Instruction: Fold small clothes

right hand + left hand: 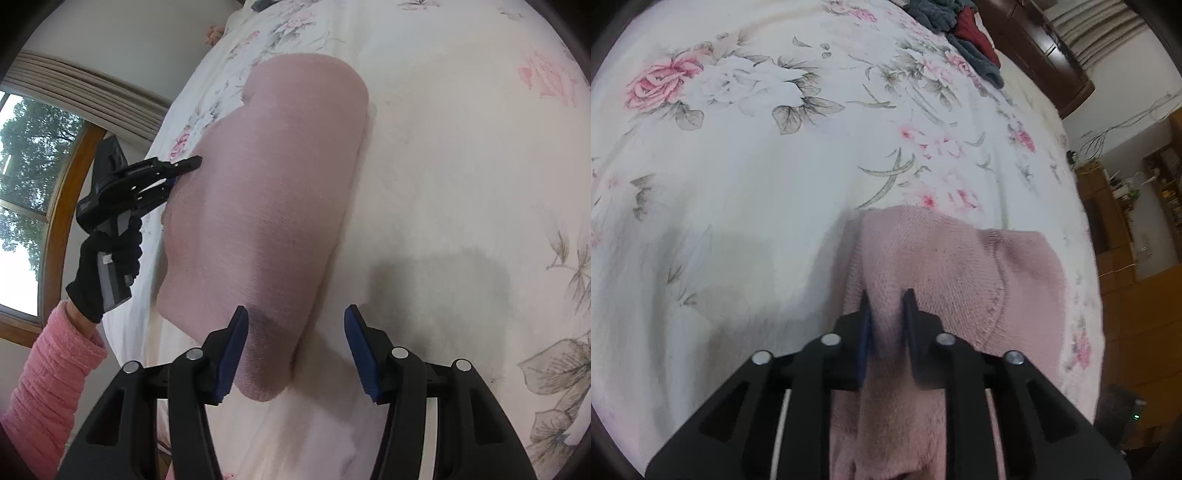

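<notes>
A pink knitted garment (280,192) lies folded lengthwise on the floral bedsheet (461,166). In the left wrist view the same pink garment (945,266) fills the lower middle, and a ridge of its fabric runs up between the narrow fingers of my left gripper (887,295), which is shut on it. From the right wrist view, the left gripper (192,162) pinches the garment's left edge, held by a black-gloved hand (107,266) with a pink sleeve. My right gripper (295,321) hangs open just above the garment's near end, touching nothing.
A pile of dark grey and red clothes (960,26) lies at the bed's far end. Wooden furniture (1126,229) stands beyond the bed's right edge. A window with a wooden frame (44,177) is to the left of the bed.
</notes>
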A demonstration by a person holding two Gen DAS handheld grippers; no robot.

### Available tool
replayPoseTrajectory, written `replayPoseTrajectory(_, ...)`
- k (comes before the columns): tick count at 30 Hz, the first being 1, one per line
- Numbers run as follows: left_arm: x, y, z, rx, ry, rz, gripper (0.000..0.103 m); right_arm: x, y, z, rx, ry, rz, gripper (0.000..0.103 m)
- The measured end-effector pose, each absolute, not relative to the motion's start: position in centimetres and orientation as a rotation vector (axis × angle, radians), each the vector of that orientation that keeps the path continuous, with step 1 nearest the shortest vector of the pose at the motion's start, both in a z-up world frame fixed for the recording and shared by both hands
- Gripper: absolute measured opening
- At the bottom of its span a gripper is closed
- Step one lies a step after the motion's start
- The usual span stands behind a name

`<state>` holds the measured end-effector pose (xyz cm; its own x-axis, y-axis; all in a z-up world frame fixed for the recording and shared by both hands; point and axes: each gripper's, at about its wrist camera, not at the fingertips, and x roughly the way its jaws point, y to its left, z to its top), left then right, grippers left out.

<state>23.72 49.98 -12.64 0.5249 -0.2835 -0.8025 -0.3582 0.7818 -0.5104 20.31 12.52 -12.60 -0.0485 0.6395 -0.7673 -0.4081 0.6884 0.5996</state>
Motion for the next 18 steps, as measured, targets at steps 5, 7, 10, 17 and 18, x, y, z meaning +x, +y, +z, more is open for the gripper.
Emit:
replayPoseTrajectory(5, 20.5, 49.9, -11.5, -0.684, 1.053, -0.022, 0.072, 21.0, 11.8, -11.4, 0.225, 1.340, 0.864, 0.059)
replayPoseTrajectory(7, 19.2, 50.0, -12.3, -0.706, 1.075, -0.054, 0.078, 21.6, 11.4, -11.1, 0.251, 1.326, 0.862, 0.062)
replayPoseTrajectory(10, 18.5, 49.9, -13.8, -0.750, 1.104, -0.080, 0.078, 22.6, 10.9, -11.4, 0.303, 1.334, 0.862, 0.063)
replayPoseTrajectory(17, 20.1, 48.4, -17.0, -0.759, 1.125, -0.135, 0.084, 24.4, 11.8, -13.3, 0.336, 1.376, 0.861, 0.068)
replayPoseTrajectory(18, 20.4, 48.2, -17.3, -0.765, 1.115, -0.147, 0.085, 24.6, 11.9, -13.7, 0.342, 1.381, 0.861, 0.068)
